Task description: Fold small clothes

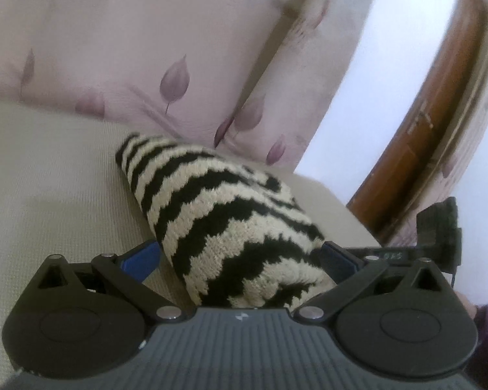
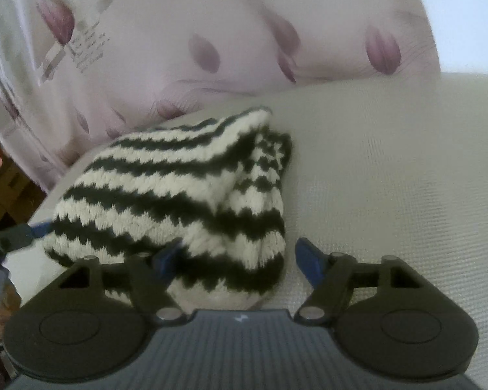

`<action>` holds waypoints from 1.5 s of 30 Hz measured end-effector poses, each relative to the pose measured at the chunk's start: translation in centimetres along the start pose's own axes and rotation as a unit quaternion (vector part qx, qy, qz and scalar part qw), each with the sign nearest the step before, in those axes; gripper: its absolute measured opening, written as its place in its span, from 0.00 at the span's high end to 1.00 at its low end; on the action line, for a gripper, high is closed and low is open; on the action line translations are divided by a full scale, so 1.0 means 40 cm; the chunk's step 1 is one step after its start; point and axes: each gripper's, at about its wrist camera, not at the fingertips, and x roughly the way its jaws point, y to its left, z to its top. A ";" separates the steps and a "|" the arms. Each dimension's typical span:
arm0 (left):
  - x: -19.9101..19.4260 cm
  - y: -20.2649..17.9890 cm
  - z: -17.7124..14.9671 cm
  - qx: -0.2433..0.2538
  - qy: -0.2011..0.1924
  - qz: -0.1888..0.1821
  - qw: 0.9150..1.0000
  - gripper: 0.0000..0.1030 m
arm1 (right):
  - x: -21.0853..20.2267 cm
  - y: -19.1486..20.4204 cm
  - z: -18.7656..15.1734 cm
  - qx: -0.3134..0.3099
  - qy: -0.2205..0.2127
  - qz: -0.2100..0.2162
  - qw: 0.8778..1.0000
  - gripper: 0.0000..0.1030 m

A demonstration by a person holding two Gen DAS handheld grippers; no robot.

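Note:
A black-and-cream striped knitted garment [image 1: 224, 214] lies bunched on a cream cushion [image 1: 48, 178]. My left gripper [image 1: 240, 256] is open, its blue fingers [image 1: 143, 256] standing either side of the garment's near end. The same garment [image 2: 179, 195] shows in the right wrist view. My right gripper [image 2: 237, 260] is open, with its left finger [image 2: 167, 256] against the garment and its right finger over bare cushion [image 2: 390, 178]. The left gripper's blue tip shows at the garment's far left in the right wrist view [image 2: 39, 229].
A pink pillow with purple leaf print [image 1: 140, 58] stands behind the garment. A brown wooden frame [image 1: 432, 123] and a white wall are at the right in the left wrist view. The cushion's edge drops off at the left in the right wrist view.

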 end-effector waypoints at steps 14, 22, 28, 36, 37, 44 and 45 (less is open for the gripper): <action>0.192 0.138 0.028 -0.163 0.120 -0.084 0.976 0.01 | 0.082 -0.044 0.036 0.072 0.034 0.086 0.993 0.07; 0.174 0.095 -0.001 -0.072 0.112 -0.054 0.990 0.41 | 0.078 -0.009 -0.018 0.067 0.029 0.120 0.990 0.43; 0.091 0.107 -0.008 -0.058 0.135 -0.053 0.988 0.42 | 0.045 0.041 -0.081 0.092 0.031 0.152 0.984 0.46; -0.060 0.135 -0.094 -0.033 0.130 -0.023 0.991 0.14 | -0.026 0.131 -0.225 0.093 0.036 0.169 0.981 0.46; -0.073 0.129 -0.096 -0.021 0.117 -0.009 0.993 0.05 | -0.036 0.132 -0.227 0.093 0.030 0.162 0.982 0.44; -0.177 0.082 -0.034 0.037 0.014 0.054 0.998 0.00 | -0.165 0.172 -0.163 0.077 -0.064 0.101 0.990 0.37; -0.196 0.072 -0.027 0.044 -0.007 0.054 0.998 0.01 | -0.184 0.198 -0.140 0.053 -0.085 0.096 0.990 0.37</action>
